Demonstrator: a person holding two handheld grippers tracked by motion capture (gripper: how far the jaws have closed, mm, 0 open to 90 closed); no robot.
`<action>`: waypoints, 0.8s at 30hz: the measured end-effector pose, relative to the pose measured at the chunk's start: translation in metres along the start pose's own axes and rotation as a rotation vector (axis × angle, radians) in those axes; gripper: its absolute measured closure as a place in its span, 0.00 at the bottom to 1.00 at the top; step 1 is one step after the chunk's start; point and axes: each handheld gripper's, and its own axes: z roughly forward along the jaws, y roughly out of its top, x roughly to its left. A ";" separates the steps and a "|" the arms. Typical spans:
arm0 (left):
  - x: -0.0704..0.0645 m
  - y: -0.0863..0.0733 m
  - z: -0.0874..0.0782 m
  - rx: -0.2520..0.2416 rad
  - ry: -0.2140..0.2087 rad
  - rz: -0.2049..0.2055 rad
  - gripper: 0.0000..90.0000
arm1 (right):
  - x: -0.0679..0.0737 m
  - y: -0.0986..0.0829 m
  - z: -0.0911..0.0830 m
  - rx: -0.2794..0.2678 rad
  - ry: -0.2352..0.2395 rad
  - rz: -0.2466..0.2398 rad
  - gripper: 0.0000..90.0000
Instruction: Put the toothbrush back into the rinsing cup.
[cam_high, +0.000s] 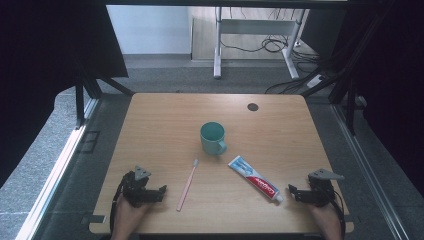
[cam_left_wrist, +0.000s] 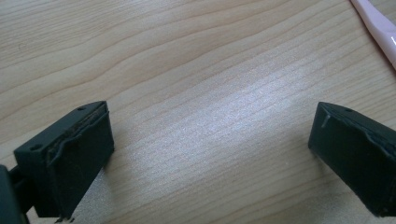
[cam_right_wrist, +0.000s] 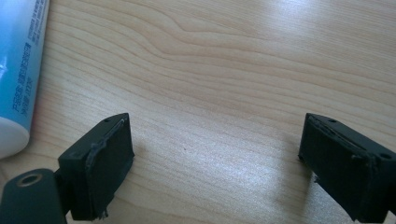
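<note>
The light wooden desk (cam_high: 165, 120) stood on grey floor (cam_high: 165, 75). Beside the green mug (cam_high: 213, 137) lay toothbrush (cam_high: 187, 184) and toothpaste (cam_high: 254, 178). Each hand-held gripper, left (cam_high: 161, 192) and right (cam_high: 292, 192), gaped wide, empty.

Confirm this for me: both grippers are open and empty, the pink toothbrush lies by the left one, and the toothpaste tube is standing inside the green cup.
One part is wrong: the toothpaste tube lies flat on the table, in front of the green cup and near the right gripper, as the high view shows. The rest holds: both grippers are open and empty, and the toothbrush lies by the left gripper.
</note>
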 end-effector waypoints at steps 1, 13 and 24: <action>0.000 0.000 0.000 0.000 0.000 0.000 0.00 | 0.000 0.000 0.000 0.000 0.002 0.000 0.12; 0.000 0.000 0.000 0.001 0.000 -0.001 0.00 | 0.000 0.000 -0.001 -0.003 0.011 -0.007 0.12; -0.005 0.008 -0.002 0.052 -0.008 0.005 0.07 | 0.001 0.000 0.000 0.000 0.006 -0.009 0.11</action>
